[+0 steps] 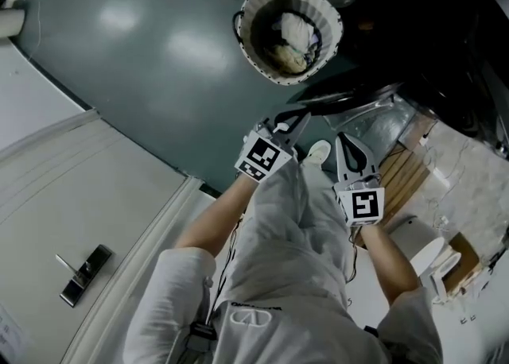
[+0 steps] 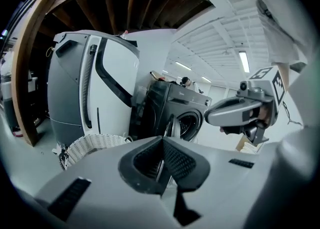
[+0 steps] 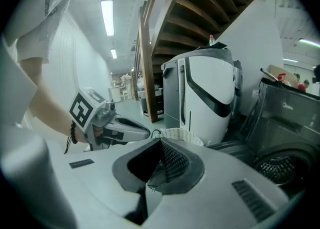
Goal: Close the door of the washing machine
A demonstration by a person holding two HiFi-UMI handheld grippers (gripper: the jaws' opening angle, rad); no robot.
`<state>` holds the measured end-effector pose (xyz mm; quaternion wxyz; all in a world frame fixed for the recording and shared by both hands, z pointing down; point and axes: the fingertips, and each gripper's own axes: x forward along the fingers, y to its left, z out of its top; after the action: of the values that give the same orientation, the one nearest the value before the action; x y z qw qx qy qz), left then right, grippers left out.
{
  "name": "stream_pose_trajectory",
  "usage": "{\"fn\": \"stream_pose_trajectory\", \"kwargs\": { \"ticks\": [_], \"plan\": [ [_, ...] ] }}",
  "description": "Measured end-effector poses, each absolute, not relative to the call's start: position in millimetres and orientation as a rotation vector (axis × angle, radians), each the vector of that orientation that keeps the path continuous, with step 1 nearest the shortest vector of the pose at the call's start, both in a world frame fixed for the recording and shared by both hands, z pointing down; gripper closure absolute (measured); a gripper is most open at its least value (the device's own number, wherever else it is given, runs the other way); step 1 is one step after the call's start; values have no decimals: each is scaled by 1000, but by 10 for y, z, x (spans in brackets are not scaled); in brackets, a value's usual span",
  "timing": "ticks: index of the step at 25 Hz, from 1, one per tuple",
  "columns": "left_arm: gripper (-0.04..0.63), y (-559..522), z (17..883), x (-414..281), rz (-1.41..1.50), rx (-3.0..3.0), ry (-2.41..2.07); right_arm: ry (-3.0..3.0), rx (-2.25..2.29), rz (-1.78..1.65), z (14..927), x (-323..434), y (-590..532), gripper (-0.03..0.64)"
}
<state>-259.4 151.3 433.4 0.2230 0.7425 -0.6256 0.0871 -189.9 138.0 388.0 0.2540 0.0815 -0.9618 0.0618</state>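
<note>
The dark front-loading washing machine (image 2: 176,107) stands ahead with its round door (image 2: 170,125) swung open and the drum opening (image 2: 191,123) showing. In the right gripper view the machine (image 3: 287,118) and its perforated drum (image 3: 280,168) are at the right edge. My left gripper (image 2: 162,145) is shut with nothing between its jaws, some way short of the door. My right gripper (image 3: 161,144) is shut and empty too. From the head view, the left gripper (image 1: 296,118) and the right gripper (image 1: 342,140) hang side by side in front of my legs, both apart from the machine.
A white wicker laundry basket (image 1: 288,30) holding cloth stands on the grey floor left of the machine, also visible as the basket (image 2: 95,145). A tall white and grey appliance (image 2: 100,88) stands behind it. A wooden stair beam (image 3: 146,48) rises at the left. A white counter (image 1: 71,187) lies to my left.
</note>
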Motion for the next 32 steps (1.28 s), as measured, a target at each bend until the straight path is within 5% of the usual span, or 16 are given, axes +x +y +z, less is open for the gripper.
{"fn": "stream_pose_trajectory", "kwargs": {
  "ticks": [16, 32],
  "plan": [
    [424, 1473, 5307, -2328, 408, 2124, -1556, -2590, 203, 219, 4699, -1701, 1459, 606],
    [417, 1345, 5672, -2271, 443, 2257, -1450, -2572, 290, 298, 5118, -1560, 1421, 606]
  ]
}}
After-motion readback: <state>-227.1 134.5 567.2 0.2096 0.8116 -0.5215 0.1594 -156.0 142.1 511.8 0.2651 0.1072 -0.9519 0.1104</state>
